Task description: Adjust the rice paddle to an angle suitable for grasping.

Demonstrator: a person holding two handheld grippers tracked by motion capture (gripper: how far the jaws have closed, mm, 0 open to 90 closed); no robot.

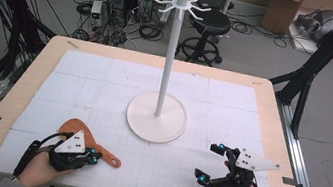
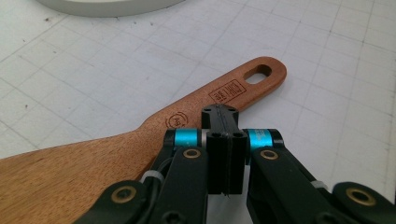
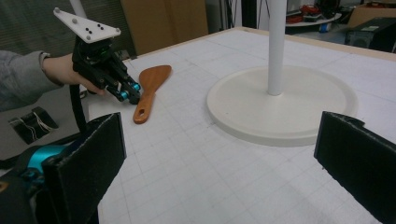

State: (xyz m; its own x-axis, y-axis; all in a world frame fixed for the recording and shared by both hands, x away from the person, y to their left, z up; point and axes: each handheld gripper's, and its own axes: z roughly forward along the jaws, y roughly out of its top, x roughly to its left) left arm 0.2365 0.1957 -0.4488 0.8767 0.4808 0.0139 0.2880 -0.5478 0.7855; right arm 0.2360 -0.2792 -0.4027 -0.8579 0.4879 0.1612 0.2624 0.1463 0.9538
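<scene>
A brown wooden spatula (image 1: 82, 129) lies flat on the white gridded mat at the front left, its handle with the hanging hole pointing right. My left gripper (image 1: 94, 156) sits over the handle with its jaws pressed together and nothing between them; in the left gripper view the shut jaws (image 2: 224, 140) hover above the spatula (image 2: 93, 158). My right gripper (image 1: 209, 163) rests at the front right, wide open and empty. The right gripper view looks between its spread jaws (image 3: 224, 163) toward the spatula (image 3: 148, 88) and the left gripper (image 3: 132, 94).
A tall white stand (image 1: 168, 58) with hook arms at its top rises from a round base (image 1: 169, 124) at mid-table. The mat (image 1: 106, 79) covers most of the wooden table (image 1: 29, 82). A stool (image 1: 209, 24), computer towers and cables lie on the floor beyond.
</scene>
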